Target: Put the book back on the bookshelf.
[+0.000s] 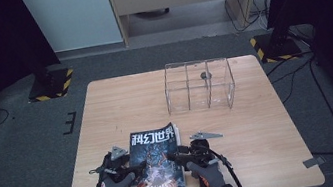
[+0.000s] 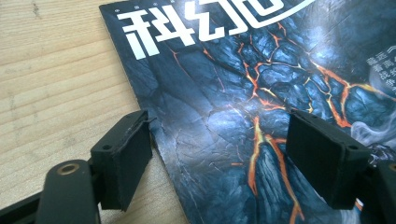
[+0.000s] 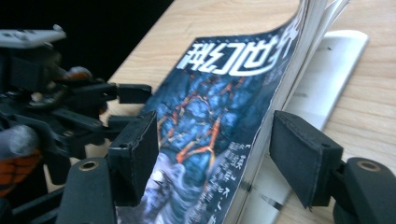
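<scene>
I am working both grippers at a magazine point(image 1: 156, 168) that is lying on the wooden counter point(image 1: 260, 124), in the lower middle of the high view, its dark cover with orange cracks and white title facing up. My left gripper point(image 1: 138, 168) is sitting at the magazine's left edge; in the left gripper view its jaws are standing wide, one over bare wood just beside the edge, the other over the cover, and I am not seeing either pad pressing on the paper. My right gripper point(image 1: 172, 156) is coming in from the magazine's right side. In the right gripper view the front cover and a sheaf of pages are rising and curling between its jaws, while the lower pages are lying flat on the counter at the right of that frame; the jaws are standing fairly wide with the lifted sheaf between them, and I cannot tell whether the pads are pressing on it. A clear acrylic organizer point(image 1: 198, 86) is standing well apart, in the upper middle of the high view.
</scene>
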### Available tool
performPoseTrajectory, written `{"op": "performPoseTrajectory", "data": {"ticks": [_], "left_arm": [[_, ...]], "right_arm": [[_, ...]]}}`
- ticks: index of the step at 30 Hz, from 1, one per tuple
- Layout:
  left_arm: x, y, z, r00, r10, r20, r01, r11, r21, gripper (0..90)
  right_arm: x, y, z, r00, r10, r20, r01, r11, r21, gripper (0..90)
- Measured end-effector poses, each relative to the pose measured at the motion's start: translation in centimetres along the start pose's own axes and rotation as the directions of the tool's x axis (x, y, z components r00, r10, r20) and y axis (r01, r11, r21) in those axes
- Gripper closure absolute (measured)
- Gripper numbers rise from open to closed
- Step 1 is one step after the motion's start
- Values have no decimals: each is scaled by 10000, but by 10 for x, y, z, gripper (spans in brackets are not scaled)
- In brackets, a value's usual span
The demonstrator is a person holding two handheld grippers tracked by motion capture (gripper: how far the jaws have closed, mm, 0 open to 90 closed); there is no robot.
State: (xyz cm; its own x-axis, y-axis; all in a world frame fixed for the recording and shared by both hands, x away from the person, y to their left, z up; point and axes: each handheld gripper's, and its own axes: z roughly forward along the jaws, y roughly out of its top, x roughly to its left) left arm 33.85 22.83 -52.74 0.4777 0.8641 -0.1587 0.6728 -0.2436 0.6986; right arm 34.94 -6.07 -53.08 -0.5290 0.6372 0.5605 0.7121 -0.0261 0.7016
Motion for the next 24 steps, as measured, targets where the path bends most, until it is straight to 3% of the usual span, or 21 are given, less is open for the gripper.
{"op": "performPoseTrajectory", "data": {"ticks": [3, 11, 15, 17, 19, 24], "left_arm": [[0, 0, 0, 10000, 0, -3, 0, 10000, -4, 213], [0, 0, 0, 10000, 3, 14, -3, 10000, -17, 212], [0, 0, 0, 10000, 21, 0, -21, 10000, -27, 212], [0, 0, 0, 10000, 18, 8, -18, 10000, -28, 210], [0, -1, 0, 10000, 30, 31, -30, 10000, -38, 209], [0, -1, 0, 10000, 34, 44, -34, 10000, -38, 209]], "right_arm": [[-3, -1, -1, 9995, 247, -172, -249, 9996, -108, 328], [-1, -3, -1, 9992, 274, -282, -274, 9996, -8, 328], [-1, -6, 4, 9964, 425, -728, -375, 9969, 692, 335], [2, -10, 11, 9962, 230, -844, -131, 9931, 1165, 317], [6, -11, 16, 9977, -234, -630, 309, 9921, 1212, 321], [7, -7, 20, 9967, -549, -600, 627, 9884, 1380, 325]]}}
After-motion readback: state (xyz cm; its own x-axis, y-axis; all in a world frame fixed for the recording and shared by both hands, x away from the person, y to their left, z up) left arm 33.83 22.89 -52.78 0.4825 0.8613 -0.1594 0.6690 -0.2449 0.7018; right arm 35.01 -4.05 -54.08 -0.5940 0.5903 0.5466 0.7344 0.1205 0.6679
